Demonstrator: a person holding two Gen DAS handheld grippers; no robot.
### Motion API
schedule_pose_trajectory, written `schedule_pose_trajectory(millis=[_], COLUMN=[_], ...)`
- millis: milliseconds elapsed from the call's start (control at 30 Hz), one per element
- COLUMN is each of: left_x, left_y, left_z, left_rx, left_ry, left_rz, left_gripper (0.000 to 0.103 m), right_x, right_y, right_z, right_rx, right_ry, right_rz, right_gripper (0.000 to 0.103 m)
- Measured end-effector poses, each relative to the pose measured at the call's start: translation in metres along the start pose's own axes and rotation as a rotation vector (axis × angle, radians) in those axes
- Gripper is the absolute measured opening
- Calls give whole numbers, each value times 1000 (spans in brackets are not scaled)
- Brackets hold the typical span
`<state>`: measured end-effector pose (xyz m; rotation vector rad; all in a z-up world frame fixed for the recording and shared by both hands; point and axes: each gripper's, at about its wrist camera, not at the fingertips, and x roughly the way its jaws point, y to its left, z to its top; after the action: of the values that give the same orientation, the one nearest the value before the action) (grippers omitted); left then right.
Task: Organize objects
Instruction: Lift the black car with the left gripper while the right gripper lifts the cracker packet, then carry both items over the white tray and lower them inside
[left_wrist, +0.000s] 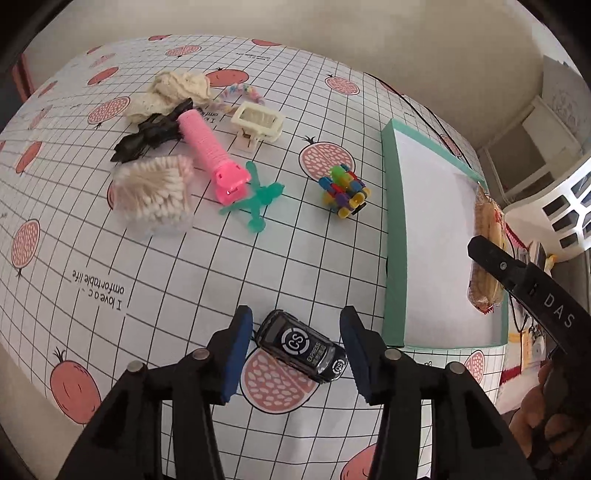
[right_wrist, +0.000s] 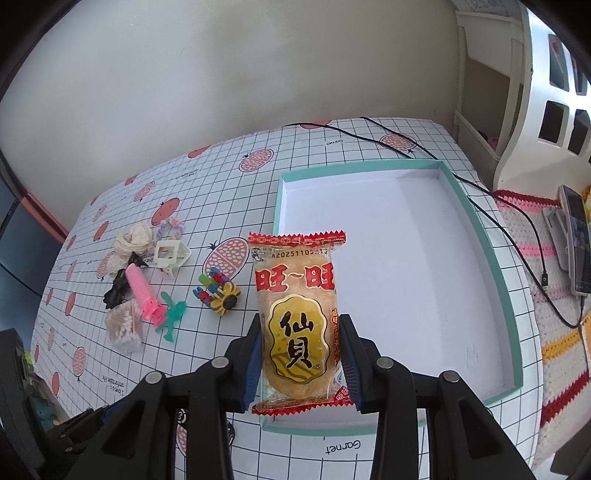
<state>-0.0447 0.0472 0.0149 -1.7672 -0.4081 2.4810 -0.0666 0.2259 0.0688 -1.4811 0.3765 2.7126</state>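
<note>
Left tool (left_wrist: 295, 345) released, fingers straddling black toy car (left_wrist: 302, 346) on desk (left_wrist: 184, 266), not touching; car's long axis diagonal, nose pointing near-right. Right tool (right_wrist: 301, 352) grasping snack packet (right_wrist: 297, 317) by its long sides (label upright), long axis pointing away, hanging over teal tray (right_wrist: 498, 258) near-left corner.
</note>
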Motion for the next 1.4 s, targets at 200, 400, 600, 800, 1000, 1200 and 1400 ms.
schedule_pose_trajectory(millis=[200, 400, 600, 800, 1000, 1200, 1400], left_x=[15, 33, 47, 50, 42, 38, 41], left_y=[-8, -19, -49, -58, -40, -32, -38], left_z=[-22, -34, -45, -57, -57, -59, -73], left_rx=[-56, -101, 33, 159, 187, 186, 252], left_ry=[-7, -55, -94, -160, -170, -136, -135], left_rz=[39, 83, 184, 210, 181, 91, 140], left_gripper=[51, 54, 59, 57, 35, 52, 59], right_x=[-7, -7, -6, -6, -8, -7, -9], right_y=[-1, -5, -6, -8, -11, -12, -12], right_z=[-1, -2, -1, -1, -1, -3, -4], right_rx=[0, -10, -5, 5, 15, 17, 16], right_ry=[-12, -8, -6, -4, -2, 7, 4], right_rz=[23, 22, 30, 31, 33, 36, 42], right_gripper=[40, 40, 40, 40, 40, 40, 40])
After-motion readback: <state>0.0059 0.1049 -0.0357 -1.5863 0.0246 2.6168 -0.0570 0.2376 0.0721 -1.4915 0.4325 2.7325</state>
